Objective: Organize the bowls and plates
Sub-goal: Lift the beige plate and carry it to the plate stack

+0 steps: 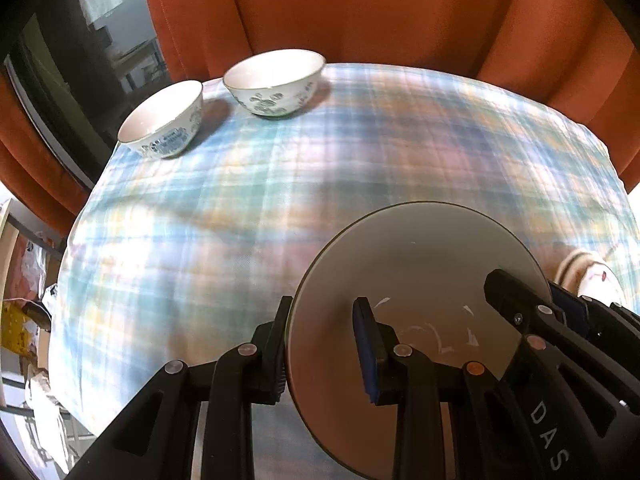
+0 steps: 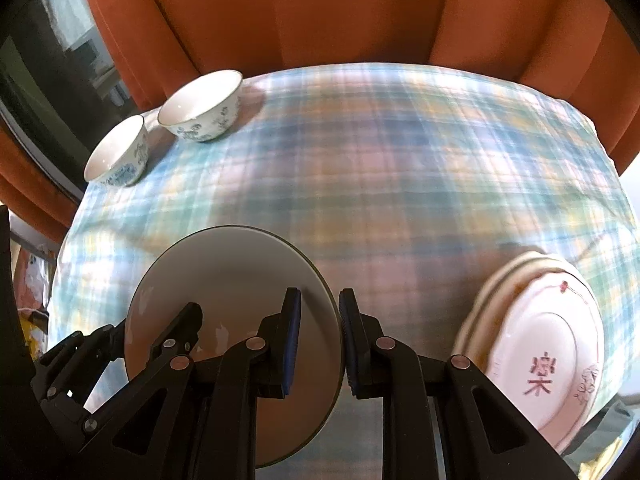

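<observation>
A plain grey plate [image 1: 416, 264] [image 2: 228, 268] hangs above the plaid tablecloth [image 1: 280, 184] [image 2: 400, 184], held at both sides. My left gripper [image 1: 326, 344] straddles its left rim, one finger outside and one over the plate face, with a gap at the inner pad. My right gripper [image 2: 320, 340] is shut on its right rim. Two white bowls with blue flowers, a smaller one [image 1: 162, 124] [image 2: 116, 154] and a larger one [image 1: 274, 80] [image 2: 202, 106], stand at the far left. A pink-white plate with a red character [image 2: 548, 348] lies on a striped plate at the right.
Orange curtains [image 1: 360, 8] [image 2: 320, 12] hang close behind the table. A dark window [image 1: 60, 80] is at the left. Clutter shows below the table's left edge [image 1: 32, 320]. The stacked plates' edge shows in the left wrist view [image 1: 588, 272].
</observation>
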`<state>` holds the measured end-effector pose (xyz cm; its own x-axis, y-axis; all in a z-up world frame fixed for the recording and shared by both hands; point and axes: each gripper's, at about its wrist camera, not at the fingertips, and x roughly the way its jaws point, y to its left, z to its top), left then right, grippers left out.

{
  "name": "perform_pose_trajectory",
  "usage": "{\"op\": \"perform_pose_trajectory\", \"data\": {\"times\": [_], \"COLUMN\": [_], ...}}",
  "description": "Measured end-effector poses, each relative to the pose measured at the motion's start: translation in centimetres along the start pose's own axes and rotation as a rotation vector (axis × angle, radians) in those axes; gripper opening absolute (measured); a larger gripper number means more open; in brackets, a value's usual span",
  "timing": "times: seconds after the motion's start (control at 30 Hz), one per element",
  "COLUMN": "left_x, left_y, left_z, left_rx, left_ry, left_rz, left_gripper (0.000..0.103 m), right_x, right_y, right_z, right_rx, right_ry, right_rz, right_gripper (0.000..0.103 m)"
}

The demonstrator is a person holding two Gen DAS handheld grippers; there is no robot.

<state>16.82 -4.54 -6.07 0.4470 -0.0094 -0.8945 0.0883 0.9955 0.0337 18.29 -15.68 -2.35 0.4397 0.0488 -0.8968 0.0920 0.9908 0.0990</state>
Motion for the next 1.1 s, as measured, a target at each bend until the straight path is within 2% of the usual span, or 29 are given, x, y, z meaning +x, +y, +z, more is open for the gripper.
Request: {"op": "perform_pose_trajectory", "data": {"times": [0.47,0.8,0.97,1.07,1.1], "left_x": [0.7,0.7,0.7,0.5,0.4], "left_y": [-4.3,-4.8,-4.9,-4.9,-4.9], "left_z": [-3.7,-4.6,-4.8,-4.9,-4.9], "left_rx": [-0.024,-0.060,-0.062,-0.064,-0.062], "left_ry": [0.010,0.003,0.011,0.009,0.005], "left_rz": [0.030,0.062,0.057,0.051,0.055], "left_gripper": [0.028,0.028,0.034,0.045,0.054], "right_x": [-0.1,0.5,0.6,0.6,0.6], "right_y": [-4.7,-5.2,-5.5,-5.4,-5.3], "right_z": [-3.5,-4.2,-4.3,-4.3,-4.4], "right_rx": [-0.041,-0.094,-0.094,-0.105,-0.109], "right_ry": [0.016,0.028,0.031,0.028,0.027], "right_rz": [0.023,0.057,0.072,0.064,0.062], "right_gripper": [0.023,0.023,0.023,0.023,0.024]}}
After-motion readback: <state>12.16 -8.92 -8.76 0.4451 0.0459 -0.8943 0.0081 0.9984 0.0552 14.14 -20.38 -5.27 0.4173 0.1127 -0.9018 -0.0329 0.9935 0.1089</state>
